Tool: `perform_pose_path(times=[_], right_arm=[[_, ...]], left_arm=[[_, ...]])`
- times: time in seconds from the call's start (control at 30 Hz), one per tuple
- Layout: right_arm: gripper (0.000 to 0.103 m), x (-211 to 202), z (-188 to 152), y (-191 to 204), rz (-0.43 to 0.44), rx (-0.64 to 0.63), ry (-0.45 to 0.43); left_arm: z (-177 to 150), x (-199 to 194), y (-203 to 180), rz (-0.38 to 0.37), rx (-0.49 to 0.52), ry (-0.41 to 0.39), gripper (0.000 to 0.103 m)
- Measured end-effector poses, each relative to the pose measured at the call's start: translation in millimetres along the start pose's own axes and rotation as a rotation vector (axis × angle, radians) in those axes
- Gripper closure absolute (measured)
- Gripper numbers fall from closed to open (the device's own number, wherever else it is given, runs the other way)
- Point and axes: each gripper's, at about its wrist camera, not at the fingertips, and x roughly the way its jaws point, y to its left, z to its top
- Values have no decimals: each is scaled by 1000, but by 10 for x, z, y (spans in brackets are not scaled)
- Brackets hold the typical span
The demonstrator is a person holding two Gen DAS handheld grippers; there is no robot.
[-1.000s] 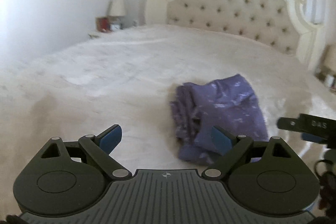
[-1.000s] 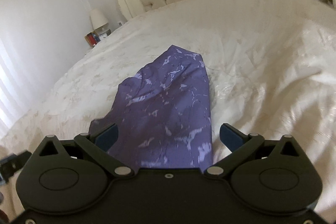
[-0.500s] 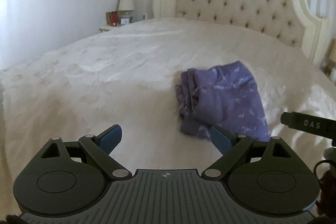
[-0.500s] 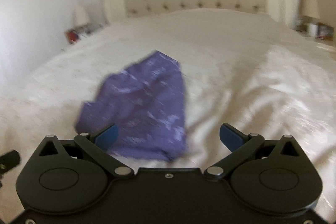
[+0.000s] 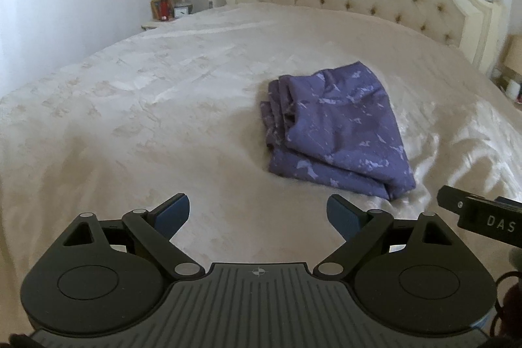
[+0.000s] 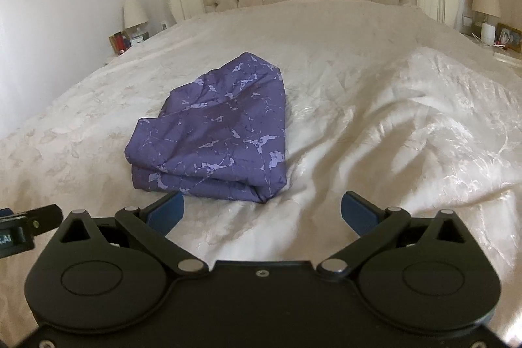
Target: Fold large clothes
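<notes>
Purple garment [image 6: 212, 136] lies folded in compact stack on bed [image 6: 359, 61], likely done, so left gripper [image 5: 257, 211] and right gripper [image 6: 261, 211] hover spread wide, empty.

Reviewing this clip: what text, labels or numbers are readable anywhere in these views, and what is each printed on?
"DAS": white letters on the black body of the right gripper, seen at the left wrist view's right edge.
Label on the left gripper in the right wrist view: cut off, unreadable.
Clock and nightstand items: too small.
</notes>
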Motion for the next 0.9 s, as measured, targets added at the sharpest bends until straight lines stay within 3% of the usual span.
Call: perform_pose_path(times=[0.9], right_arm=[[1,-223,-121,-19,29,22,-40]], left_arm=[[-231,-84,-25,-35,-10,41,11]])
